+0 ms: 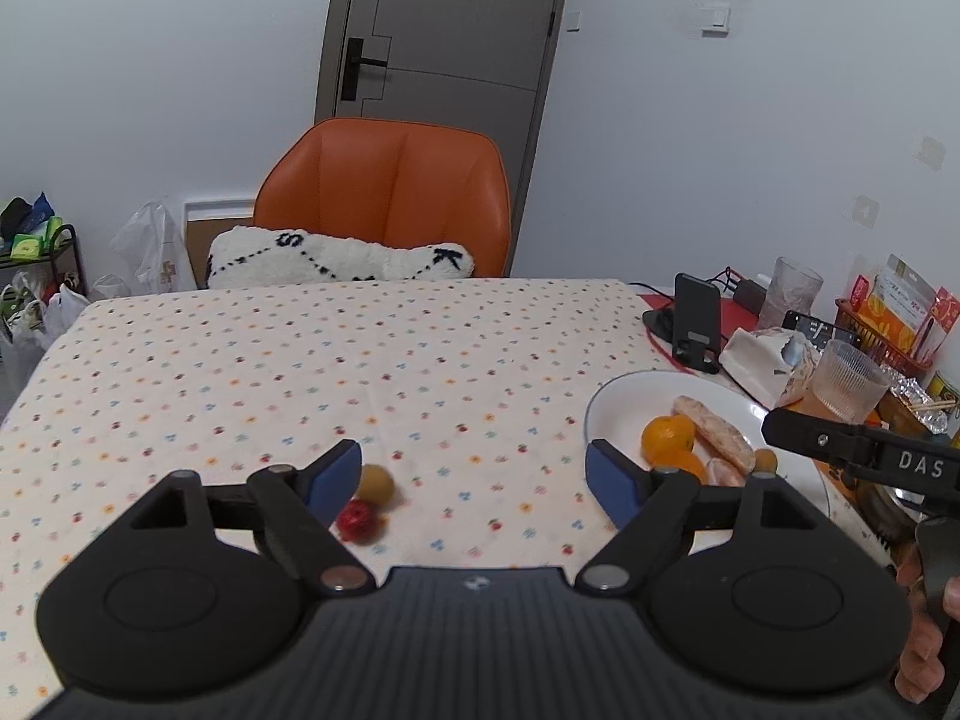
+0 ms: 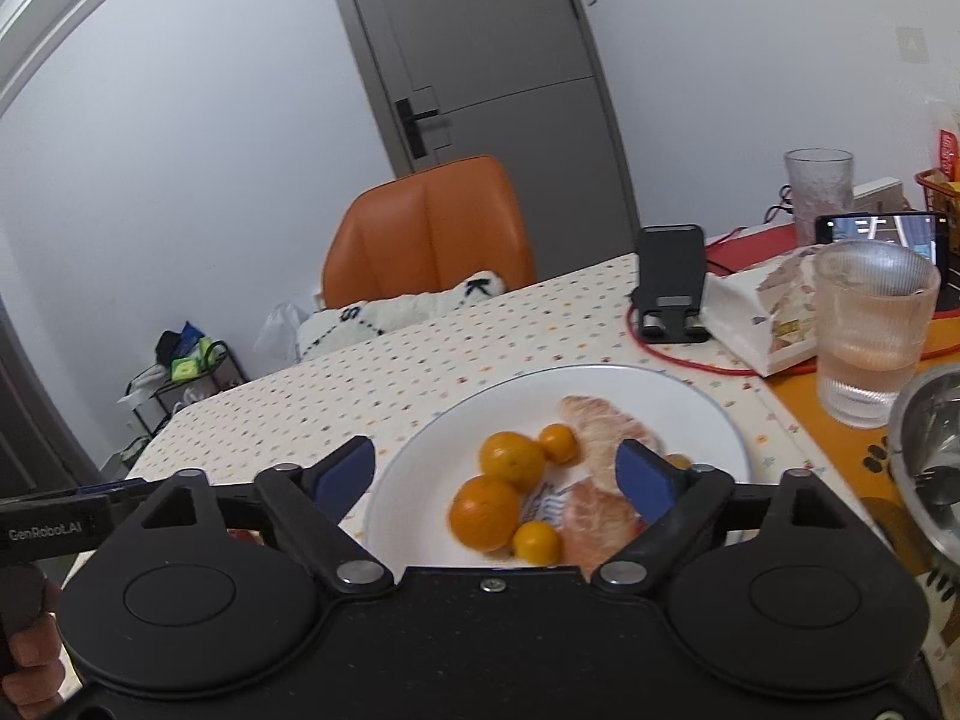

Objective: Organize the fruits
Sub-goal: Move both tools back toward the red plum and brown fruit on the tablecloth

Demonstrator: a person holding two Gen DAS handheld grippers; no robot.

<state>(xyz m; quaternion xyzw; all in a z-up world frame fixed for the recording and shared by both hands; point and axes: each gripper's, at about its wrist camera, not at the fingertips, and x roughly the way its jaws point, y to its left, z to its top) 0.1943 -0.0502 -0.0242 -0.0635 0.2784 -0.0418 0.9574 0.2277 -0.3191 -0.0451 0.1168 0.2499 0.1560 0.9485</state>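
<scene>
We hold the left gripper point(image 1: 474, 474) with its jaws wide apart above the near edge of the table point(image 1: 300, 360); a yellow-green fruit point(image 1: 375, 484) and a red fruit point(image 1: 357, 521) lie just beside its left finger. The right gripper point(image 2: 495, 474), also wide apart and empty, hovers over the white plate point(image 2: 690, 414) near the table's right edge, where oranges point(image 2: 510, 459) and peeled pomelo pieces point(image 2: 600, 420) lie.

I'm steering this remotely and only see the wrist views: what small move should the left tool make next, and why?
Probably ease the left tool left and down to straddle the strawberry. It and a small yellow-green fruit lie loose on the tablecloth beside the left finger, while the oranges already sit on the white plate. Both tools are open and empty.
</scene>
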